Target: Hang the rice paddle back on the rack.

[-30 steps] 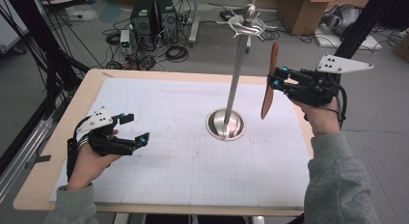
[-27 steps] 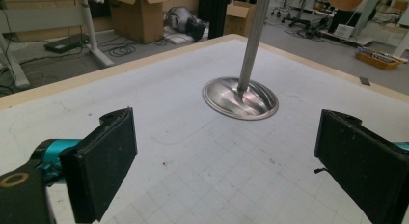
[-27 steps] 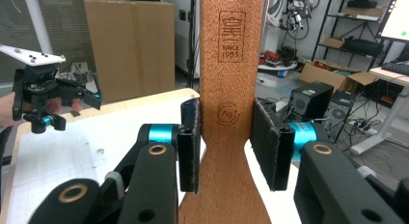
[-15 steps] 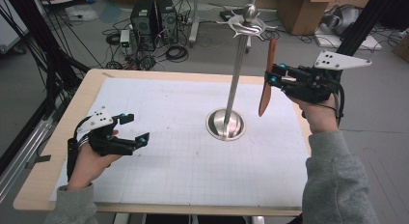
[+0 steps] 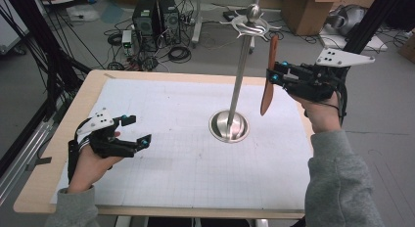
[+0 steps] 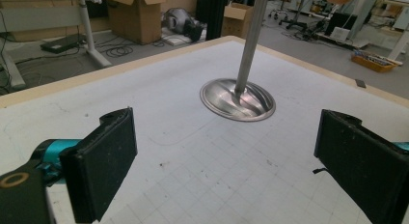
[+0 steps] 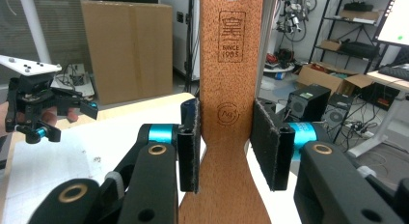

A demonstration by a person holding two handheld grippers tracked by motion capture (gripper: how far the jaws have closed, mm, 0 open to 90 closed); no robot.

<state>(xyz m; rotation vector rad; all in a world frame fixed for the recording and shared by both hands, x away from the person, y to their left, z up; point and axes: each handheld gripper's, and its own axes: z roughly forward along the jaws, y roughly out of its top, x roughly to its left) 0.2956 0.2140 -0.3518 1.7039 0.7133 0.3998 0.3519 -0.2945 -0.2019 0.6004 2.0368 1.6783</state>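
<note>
Right gripper (image 5: pixel 272 76): clamped on a wooden spatula (image 5: pixel 267 92), its pads pressing the narrow handle from both sides, as the right gripper view (image 7: pixel 224 144) shows.
Wooden spatula: held upright in the air above the right part of the surface (image 5: pixel 161 188); handle end up, broad blade pointing down. Its top end is just beside the curved arms at the head of the metal stand (image 5: pixel 241 75); whether it touches them I cannot tell.
Spatula markings: a stamped logo on the handle (image 7: pixel 231 35), with a hole at the very top.
Metal stand: a slim upright pole on a round dished base (image 6: pixel 237 98), near the middle of the surface.
Left gripper (image 5: pixel 139 131): released, jaws standing wide apart with nothing between them, held low over the left part of the surface, well apart from the stand.
Surface: pale grid sheet on a wooden top.
</note>
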